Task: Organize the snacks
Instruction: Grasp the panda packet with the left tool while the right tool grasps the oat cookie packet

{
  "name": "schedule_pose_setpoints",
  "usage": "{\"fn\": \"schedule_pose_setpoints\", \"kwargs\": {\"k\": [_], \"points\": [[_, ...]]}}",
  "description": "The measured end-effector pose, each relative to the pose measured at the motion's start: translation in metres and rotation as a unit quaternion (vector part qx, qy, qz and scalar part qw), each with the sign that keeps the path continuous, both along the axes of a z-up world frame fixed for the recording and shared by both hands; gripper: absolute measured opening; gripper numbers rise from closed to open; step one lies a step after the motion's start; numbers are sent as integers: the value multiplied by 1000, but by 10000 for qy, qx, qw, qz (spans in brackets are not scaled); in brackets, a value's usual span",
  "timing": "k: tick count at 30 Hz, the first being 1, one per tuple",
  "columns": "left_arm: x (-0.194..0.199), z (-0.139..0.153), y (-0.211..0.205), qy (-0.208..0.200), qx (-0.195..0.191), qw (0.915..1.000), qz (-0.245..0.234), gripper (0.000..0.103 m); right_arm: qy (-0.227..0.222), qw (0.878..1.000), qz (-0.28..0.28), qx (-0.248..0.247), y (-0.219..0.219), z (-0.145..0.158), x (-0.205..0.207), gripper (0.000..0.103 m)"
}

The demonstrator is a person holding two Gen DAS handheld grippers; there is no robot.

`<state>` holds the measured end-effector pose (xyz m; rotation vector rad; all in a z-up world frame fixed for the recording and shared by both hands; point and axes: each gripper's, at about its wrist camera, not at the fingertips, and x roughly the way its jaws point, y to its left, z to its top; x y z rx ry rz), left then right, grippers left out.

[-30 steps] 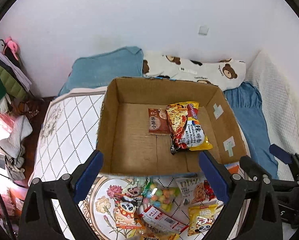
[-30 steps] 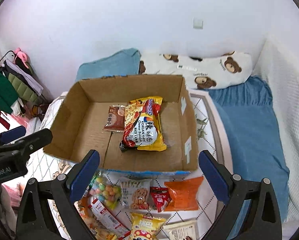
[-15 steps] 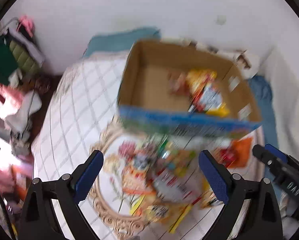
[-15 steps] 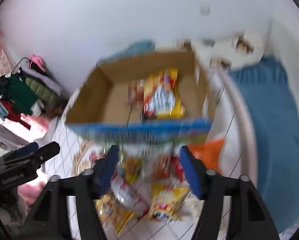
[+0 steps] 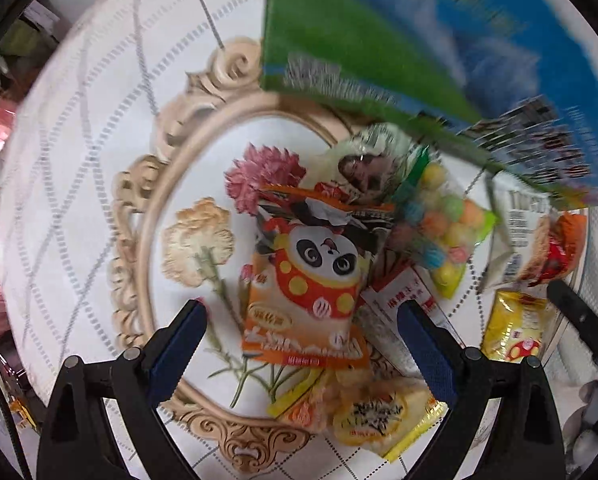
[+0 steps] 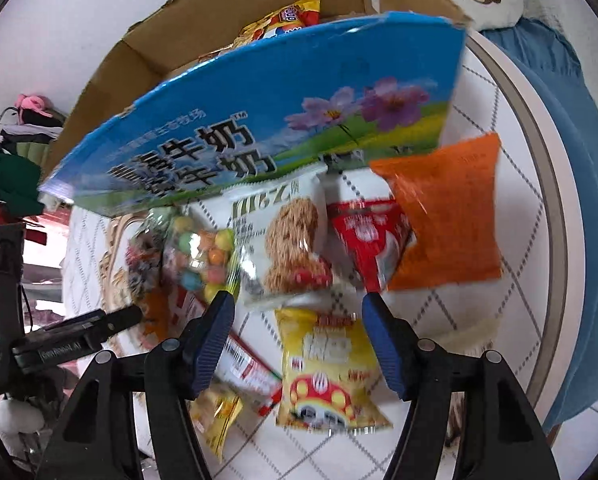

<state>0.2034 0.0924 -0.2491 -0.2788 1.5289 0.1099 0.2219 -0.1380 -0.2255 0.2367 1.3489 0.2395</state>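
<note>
- My left claw (image 5: 301, 322) points straight down at the patterned cloth (image 5: 79, 152), its blue pads wide apart, with the orange panda packet (image 5: 311, 276) lying flat between them and neither pad touching it
- My right claw (image 6: 299, 316) tilts steeply down and a little forward; its jaws closed in sharply and have just been easing apart again, and now stand part open over the top edge of the yellow mushroom packet (image 6: 327, 364), pressing on nothing
- The rest of the snack heap lies on the cloth just in front of the cardboard box (image 6: 259, 120): a bag of coloured candy balls (image 5: 443, 224), a white cookie packet (image 6: 283, 240), a small red packet (image 6: 371, 240) and an orange packet (image 6: 447, 212) furthest to my right
- Inside the box a yellow noodle packet (image 6: 287, 20) shows over the blue printed front wall
- From my right camera, my left claw's black frame (image 6: 71, 336) shows low at the left edge, beside the heap
</note>
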Motion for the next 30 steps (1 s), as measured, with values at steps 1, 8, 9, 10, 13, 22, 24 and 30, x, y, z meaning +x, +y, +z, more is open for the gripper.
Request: {"fn": "schedule_pose_setpoints", "kwargs": {"k": [1, 8, 9, 10, 13, 22, 24, 30], "points": [[2, -6, 0, 46, 21, 10000, -22, 97, -4, 10000, 30, -79, 5, -3, 7, 70], [8, -30, -1, 189, 21, 9998, -42, 97, 63, 9969, 452, -645, 41, -27, 34, 70], [8, -32, -2, 179, 18, 9998, -42, 97, 55, 9957, 509, -776, 48, -30, 37, 70], [11, -34, -2, 174, 12, 9998, -38, 97, 67, 9948, 537, -857, 51, -33, 38, 70], [12, -31, 2, 51, 25, 10000, 1, 84, 104, 9941, 575, -919, 56, -40, 39, 68], [-25, -20, 6, -28, -97, 9999, 77, 51, 312, 9929, 880, -737, 58, -40, 1, 55], [-40, -23, 2, 32, -153, 9999, 65, 51, 449, 9925, 938, -643, 56, -43, -12, 55], [-63, -40, -6, 173, -157, 9997, 68, 53, 608, 9894, 1105, -714, 61, -58, -44, 55]]}}
